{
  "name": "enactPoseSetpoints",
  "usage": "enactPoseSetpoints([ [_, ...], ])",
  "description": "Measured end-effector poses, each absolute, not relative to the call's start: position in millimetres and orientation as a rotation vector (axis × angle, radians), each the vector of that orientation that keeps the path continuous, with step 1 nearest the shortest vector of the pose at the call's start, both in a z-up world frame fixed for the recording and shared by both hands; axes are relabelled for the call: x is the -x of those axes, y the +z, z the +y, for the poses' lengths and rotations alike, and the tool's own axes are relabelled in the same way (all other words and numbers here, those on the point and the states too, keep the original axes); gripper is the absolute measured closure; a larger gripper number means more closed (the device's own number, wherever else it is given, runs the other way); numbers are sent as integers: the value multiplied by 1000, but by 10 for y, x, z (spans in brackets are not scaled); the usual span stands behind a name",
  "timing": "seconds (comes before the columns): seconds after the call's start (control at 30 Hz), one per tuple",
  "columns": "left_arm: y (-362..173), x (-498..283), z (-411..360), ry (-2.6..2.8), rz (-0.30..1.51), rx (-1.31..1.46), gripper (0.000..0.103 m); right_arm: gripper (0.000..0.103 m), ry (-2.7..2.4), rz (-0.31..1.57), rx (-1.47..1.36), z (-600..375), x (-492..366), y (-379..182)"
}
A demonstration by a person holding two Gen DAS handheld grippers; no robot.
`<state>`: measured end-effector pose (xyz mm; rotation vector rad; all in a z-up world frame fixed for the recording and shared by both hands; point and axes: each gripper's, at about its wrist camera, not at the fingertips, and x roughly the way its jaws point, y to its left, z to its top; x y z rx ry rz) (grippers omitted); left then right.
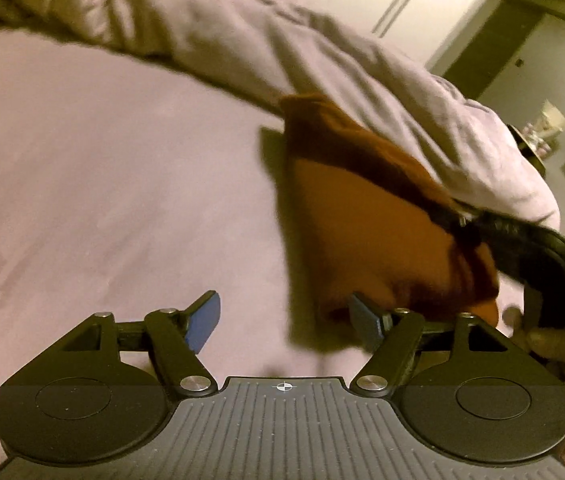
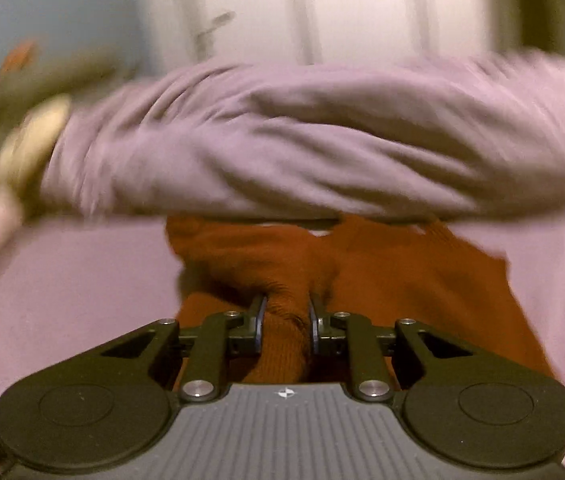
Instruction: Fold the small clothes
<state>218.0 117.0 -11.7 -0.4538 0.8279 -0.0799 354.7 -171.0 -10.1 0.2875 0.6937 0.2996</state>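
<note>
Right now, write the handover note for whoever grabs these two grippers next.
Left gripper: open, holding nothing, low over the lilac sheet, beside the garment's edge.
Right gripper: shut on a bunched ridge of the rust-orange garment.
The garment lies rumpled on the sheet, in front of the heaped lilac duvet.
Done: no neat fold shows yet.
Left: probably spread it flat, then fold it. Both views are motion-blurred, so check the grip first.
</note>
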Motion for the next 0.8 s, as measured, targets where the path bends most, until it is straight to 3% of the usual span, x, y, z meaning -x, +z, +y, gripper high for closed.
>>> enactPoseSetpoints([
  [0.13,-132,-2393,993,-101,841,440,26,85,174,778,-586,-2229,-3465,-499],
  [0.23,-186,-2524,896,-110,863,434,25,85,206,775,-535,-2217,-3420,-515],
  [0.4,-243,-2520,950,-104,879,445,22,56,239,733,-462,-2291,-3347,-276],
  [0.63,-253,-2517,886,-84,900,423,20,55,354,850,-505,-2382,-3375,-378],
  [0.8,-220,-2490,838,-69,906,364,17,45,384,873,-554,-2406,-3476,-431],
])
